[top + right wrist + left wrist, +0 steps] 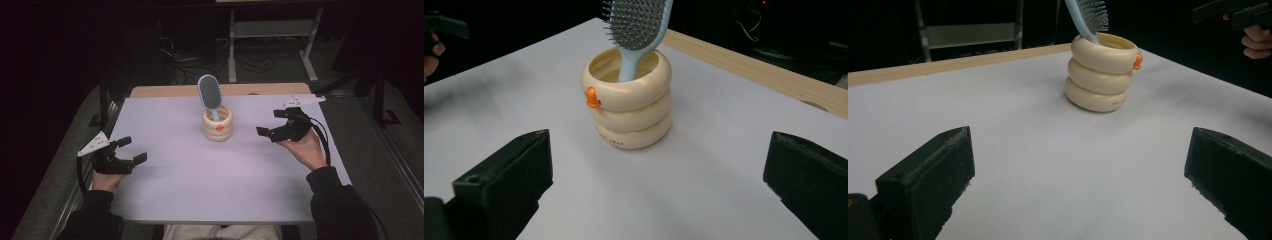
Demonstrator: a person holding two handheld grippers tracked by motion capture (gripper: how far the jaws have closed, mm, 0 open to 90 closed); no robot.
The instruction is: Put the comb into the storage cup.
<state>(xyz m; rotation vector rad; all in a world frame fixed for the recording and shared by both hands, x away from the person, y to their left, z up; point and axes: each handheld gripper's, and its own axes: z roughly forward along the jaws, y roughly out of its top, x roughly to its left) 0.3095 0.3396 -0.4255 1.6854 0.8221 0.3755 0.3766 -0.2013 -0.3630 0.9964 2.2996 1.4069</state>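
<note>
A cream holder (217,124) shaped like three stacked rings, with a small orange knob on its side, stands near the middle of the white table top (190,170). A light blue hairbrush (209,93) stands handle-down inside it, bristle head up. My left gripper (132,149) rests open at the table's left edge, well away from the holder (1102,74). My right gripper (270,122) hovers open to the right of the holder (628,104), a short way off. Nothing lies between either pair of jaws. The brush head (636,21) leans slightly toward the far edge.
A wooden strip (220,90) runs along the table's far edge. Beyond it, in the dark, stand a metal frame (272,35) and loose cables on the floor. The person's sleeves enter from the bottom corners.
</note>
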